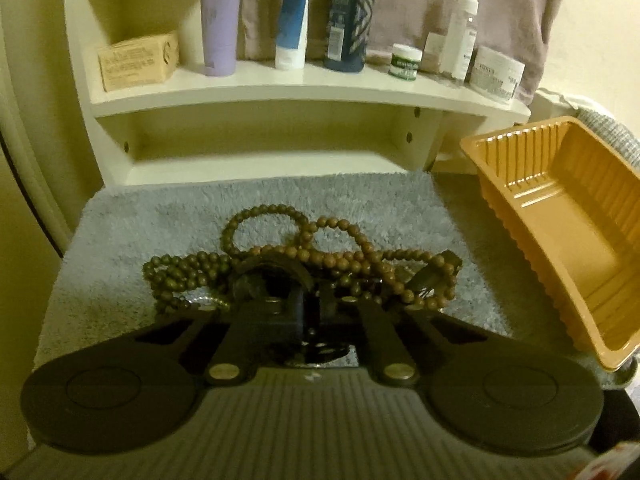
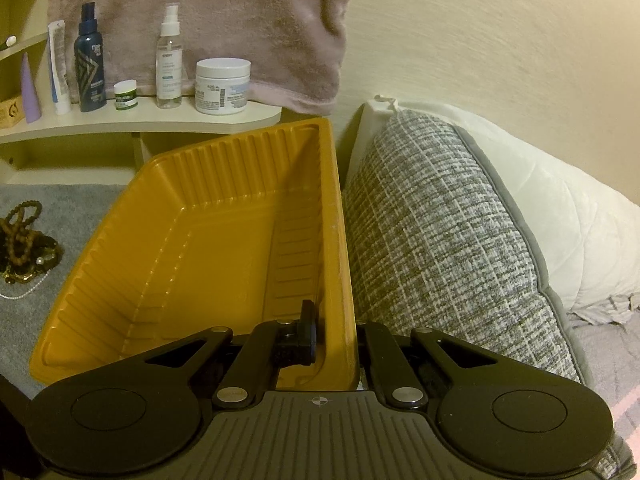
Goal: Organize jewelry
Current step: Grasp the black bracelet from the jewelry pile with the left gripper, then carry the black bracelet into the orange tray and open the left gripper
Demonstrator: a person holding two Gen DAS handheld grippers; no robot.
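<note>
Left wrist view: we see the left gripper (image 1: 310, 300) at frame centre, its jaws closed in the jewelry pile (image 1: 304, 264) of brown bead strands lying on the grey mat (image 1: 140, 220); what exactly they pinch we cannot tell, since the tips are dark and buried. Right of centre we note the orange tray (image 1: 560, 216), tilted. Right wrist view: the right gripper (image 2: 332, 336) pinches the tray's right wall, low centre. Along the top we log a shelf (image 1: 280, 88) with bottles.
</note>
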